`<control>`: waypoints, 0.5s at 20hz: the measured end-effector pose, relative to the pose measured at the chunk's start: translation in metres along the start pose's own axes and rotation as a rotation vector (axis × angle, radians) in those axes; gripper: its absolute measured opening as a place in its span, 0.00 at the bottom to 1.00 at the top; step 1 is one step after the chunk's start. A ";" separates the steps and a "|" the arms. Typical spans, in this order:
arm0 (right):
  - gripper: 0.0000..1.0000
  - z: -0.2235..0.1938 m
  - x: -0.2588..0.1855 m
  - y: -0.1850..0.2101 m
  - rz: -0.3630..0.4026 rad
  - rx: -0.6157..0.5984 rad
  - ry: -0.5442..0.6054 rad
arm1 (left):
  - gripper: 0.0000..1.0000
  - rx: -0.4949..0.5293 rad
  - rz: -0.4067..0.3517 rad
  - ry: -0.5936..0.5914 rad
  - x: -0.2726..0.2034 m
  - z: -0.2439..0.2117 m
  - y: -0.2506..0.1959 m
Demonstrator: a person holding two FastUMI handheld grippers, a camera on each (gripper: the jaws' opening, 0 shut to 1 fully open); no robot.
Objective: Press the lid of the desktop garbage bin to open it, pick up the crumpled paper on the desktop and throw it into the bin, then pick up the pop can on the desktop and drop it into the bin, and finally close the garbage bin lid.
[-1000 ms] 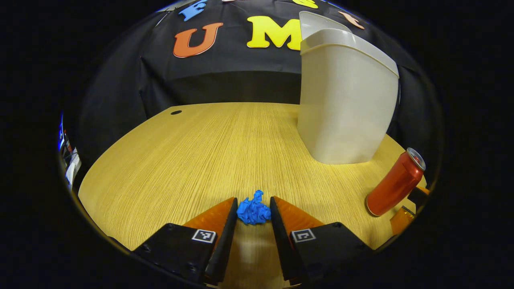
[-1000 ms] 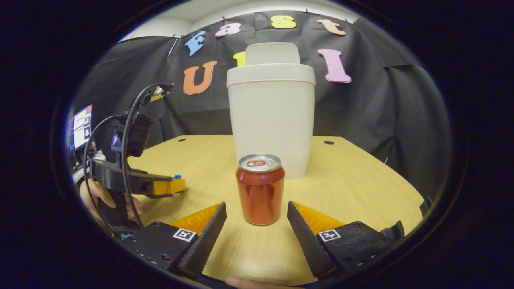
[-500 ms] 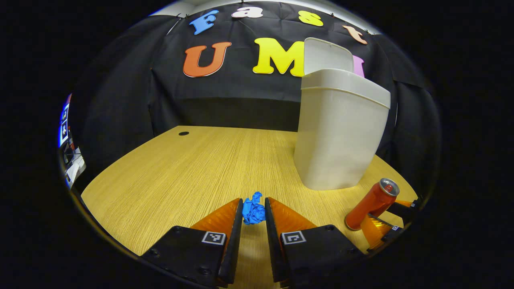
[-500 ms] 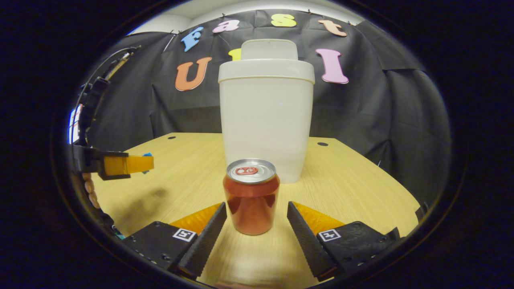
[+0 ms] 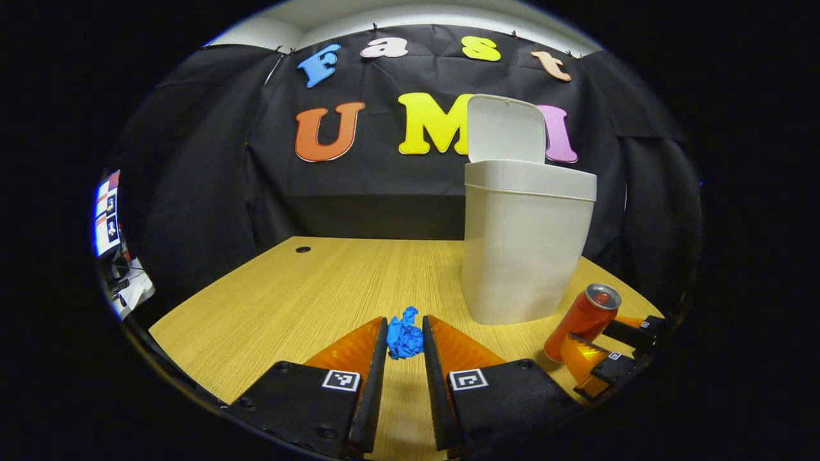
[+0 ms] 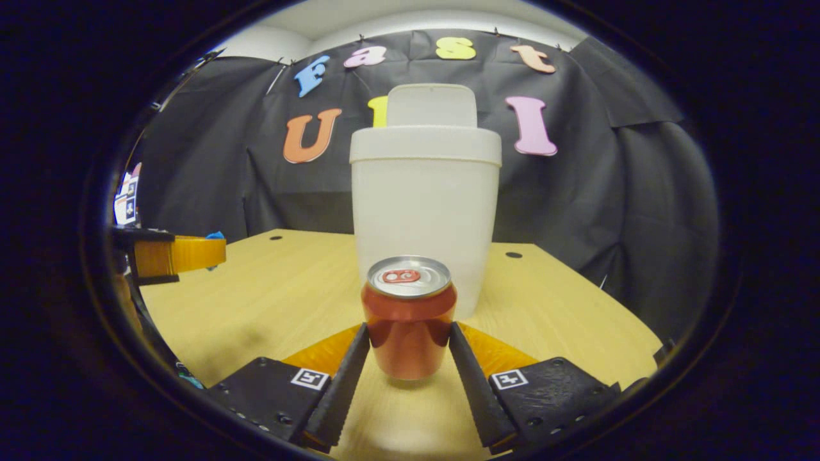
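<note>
Left gripper view, crumpled paper (image 5: 404, 333) between jaws

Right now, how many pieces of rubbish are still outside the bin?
2. The blue crumpled paper is clamped in the left gripper; the red pop can sits between the right gripper's fingers before the white plastic bin.

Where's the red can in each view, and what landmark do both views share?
Left gripper view: the can is at lower right, right of the bin, between the right gripper's jaws.
Right gripper view: the can is at bottom centre, in front of the bin.
Shared landmark: the bin, its lid up.
</note>
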State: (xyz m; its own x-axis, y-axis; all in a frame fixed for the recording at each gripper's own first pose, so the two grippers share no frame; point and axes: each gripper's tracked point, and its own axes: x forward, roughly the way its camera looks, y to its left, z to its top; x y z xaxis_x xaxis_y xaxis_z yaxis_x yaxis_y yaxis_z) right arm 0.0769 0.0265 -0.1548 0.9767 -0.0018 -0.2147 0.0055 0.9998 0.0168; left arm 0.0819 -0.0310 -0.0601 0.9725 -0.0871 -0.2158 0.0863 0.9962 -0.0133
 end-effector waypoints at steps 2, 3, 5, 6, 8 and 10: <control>0.72 0.024 -0.010 -0.003 0.009 0.013 -0.046 | 0.36 -0.011 0.004 -0.023 -0.008 0.008 0.000; 0.72 0.037 -0.016 -0.003 0.022 0.021 -0.073 | 0.36 -0.013 0.012 -0.038 -0.012 0.013 0.002; 0.73 0.066 -0.030 -0.010 0.027 0.023 -0.131 | 0.36 -0.021 0.034 -0.071 -0.035 0.000 0.018; 0.73 0.082 -0.037 -0.016 0.020 0.022 -0.167 | 0.36 -0.033 0.042 -0.082 -0.036 0.001 0.020; 0.72 0.108 -0.051 -0.030 0.005 0.036 -0.226 | 0.36 -0.063 0.050 -0.101 -0.039 0.010 0.024; 0.72 0.124 -0.060 -0.044 0.000 0.066 -0.255 | 0.36 -0.090 0.063 -0.110 -0.039 0.016 0.028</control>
State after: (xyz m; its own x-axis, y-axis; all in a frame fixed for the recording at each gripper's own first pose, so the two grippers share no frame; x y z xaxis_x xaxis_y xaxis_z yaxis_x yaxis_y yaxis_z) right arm 0.0444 -0.0196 -0.0219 0.9992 -0.0148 0.0384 0.0116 0.9965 0.0825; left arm 0.0499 0.0002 -0.0368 0.9937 -0.0195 -0.1107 0.0093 0.9957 -0.0916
